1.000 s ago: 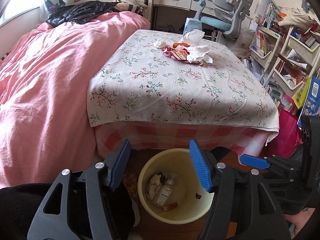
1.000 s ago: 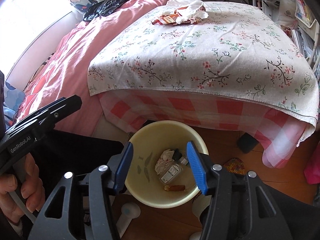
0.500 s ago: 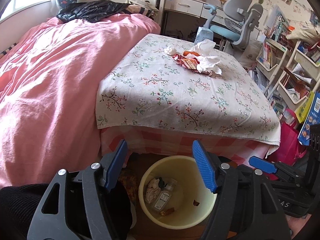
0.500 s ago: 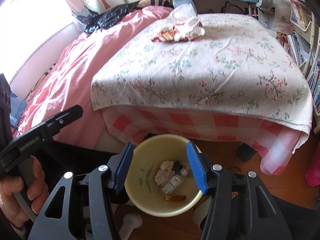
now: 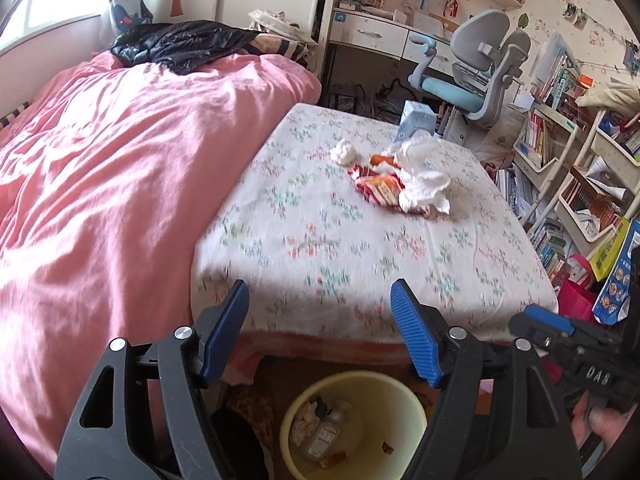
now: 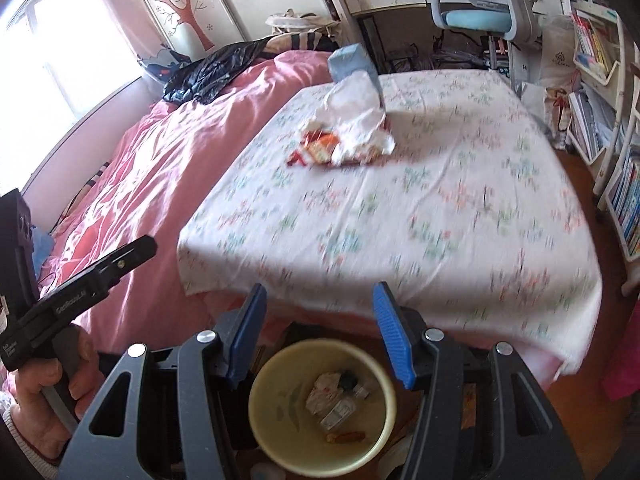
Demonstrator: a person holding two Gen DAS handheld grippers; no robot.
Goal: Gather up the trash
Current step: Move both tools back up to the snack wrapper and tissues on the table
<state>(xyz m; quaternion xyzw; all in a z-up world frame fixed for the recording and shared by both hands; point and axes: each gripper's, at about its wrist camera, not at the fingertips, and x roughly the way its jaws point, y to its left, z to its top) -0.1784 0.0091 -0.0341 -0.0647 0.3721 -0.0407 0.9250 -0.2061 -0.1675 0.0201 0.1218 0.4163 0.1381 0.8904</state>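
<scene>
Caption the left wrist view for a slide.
Empty left gripper, jaws opening, above a yellow bin, facing the tissues and snack wrapper on the floral table.

Right tool (image 6: 318,330), its blue pads apart and empty, above the yellow bin (image 6: 280,448).

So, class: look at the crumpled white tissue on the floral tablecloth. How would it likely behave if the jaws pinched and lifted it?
The crumpled white tissue looks thin and creased, so it would probably squash and hang floppy. It seems light, likely lifting easily. It overlaps the red snack wrapper, so that might drag or shift along with it.
</scene>
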